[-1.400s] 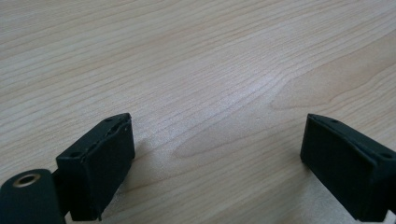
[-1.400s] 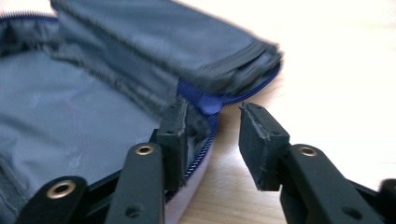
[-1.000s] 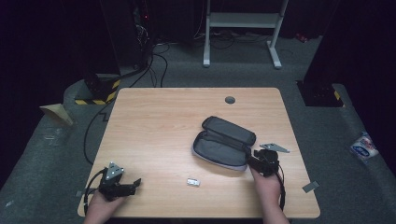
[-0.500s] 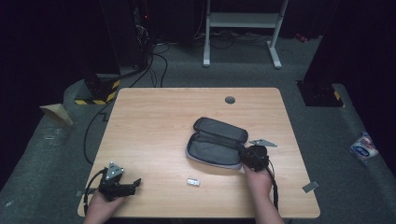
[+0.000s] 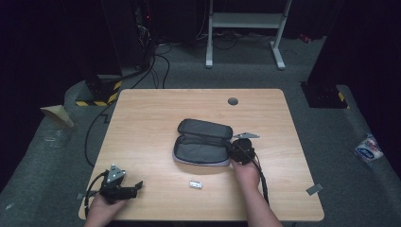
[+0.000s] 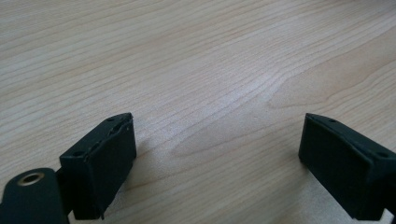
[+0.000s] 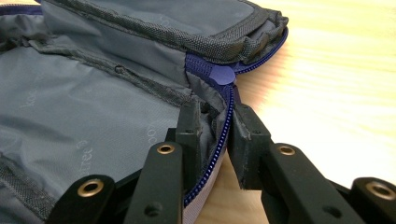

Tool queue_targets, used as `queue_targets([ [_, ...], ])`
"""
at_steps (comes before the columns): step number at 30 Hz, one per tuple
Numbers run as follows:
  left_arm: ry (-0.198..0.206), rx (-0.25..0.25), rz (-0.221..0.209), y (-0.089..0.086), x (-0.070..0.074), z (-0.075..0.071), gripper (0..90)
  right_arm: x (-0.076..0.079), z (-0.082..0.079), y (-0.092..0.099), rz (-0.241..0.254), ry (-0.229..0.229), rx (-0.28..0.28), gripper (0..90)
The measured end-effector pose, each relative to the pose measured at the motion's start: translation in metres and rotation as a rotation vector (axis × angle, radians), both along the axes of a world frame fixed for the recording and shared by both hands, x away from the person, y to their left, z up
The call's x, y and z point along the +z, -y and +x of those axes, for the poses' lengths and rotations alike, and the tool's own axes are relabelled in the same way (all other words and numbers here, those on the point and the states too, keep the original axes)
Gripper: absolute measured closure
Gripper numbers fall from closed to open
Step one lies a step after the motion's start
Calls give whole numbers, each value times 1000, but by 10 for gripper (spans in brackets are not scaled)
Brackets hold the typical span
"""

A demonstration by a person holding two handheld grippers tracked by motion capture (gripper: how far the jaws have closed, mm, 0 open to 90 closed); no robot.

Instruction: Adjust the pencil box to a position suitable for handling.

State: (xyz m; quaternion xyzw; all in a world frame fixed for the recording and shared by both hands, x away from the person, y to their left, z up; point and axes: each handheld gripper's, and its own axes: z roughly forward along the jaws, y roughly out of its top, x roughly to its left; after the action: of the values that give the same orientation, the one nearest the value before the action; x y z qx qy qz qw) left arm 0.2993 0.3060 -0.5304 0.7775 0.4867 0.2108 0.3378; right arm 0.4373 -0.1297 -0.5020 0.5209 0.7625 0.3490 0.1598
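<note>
A dark grey zip pouch (image 5: 203, 142) lies open in the middle of the wooden table (image 5: 142, 118), its lid folded back. My right gripper (image 5: 232, 150) is at the pouch's right end. In the right gripper view its jaws have just been closing, and the right gripper (image 7: 217, 126) now pinches the pouch (image 7: 93, 93) by its rim, along the blue zipper (image 7: 226, 100). My left gripper (image 5: 137, 186) rests at the table's front left corner. In its own view the left gripper (image 6: 217, 144) stands open over bare wood.
A small pale object (image 5: 195, 184) lies on the table in front of the pouch. A round cable hole (image 5: 232, 101) sits near the far edge. Beyond the table are cables and a white frame (image 5: 246, 28) on the floor.
My right hand has moved left with the pouch, which has slid left across the table. The right jaws have drawn together on its rim. The left gripper has stayed put.
</note>
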Motion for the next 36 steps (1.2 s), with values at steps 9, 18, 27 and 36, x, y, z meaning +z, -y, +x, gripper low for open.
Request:
queue_targets([
  [9, 2, -7, 3, 0, 0, 0, 114, 4, 0, 3, 28, 9, -19, 683],
  [18, -2, -9, 1, 0, 0, 0, 114, 10, -23, 11, 42, 19, 24, 732],
  [27, 1, -8, 4, 0, 0, 0, 114, 11, -19, 24, 32, 38, 11, 790],
  [36, 1, -8, 4, 0, 0, 0, 114, 11, -21, 16, 32, 40, 30, 794],
])
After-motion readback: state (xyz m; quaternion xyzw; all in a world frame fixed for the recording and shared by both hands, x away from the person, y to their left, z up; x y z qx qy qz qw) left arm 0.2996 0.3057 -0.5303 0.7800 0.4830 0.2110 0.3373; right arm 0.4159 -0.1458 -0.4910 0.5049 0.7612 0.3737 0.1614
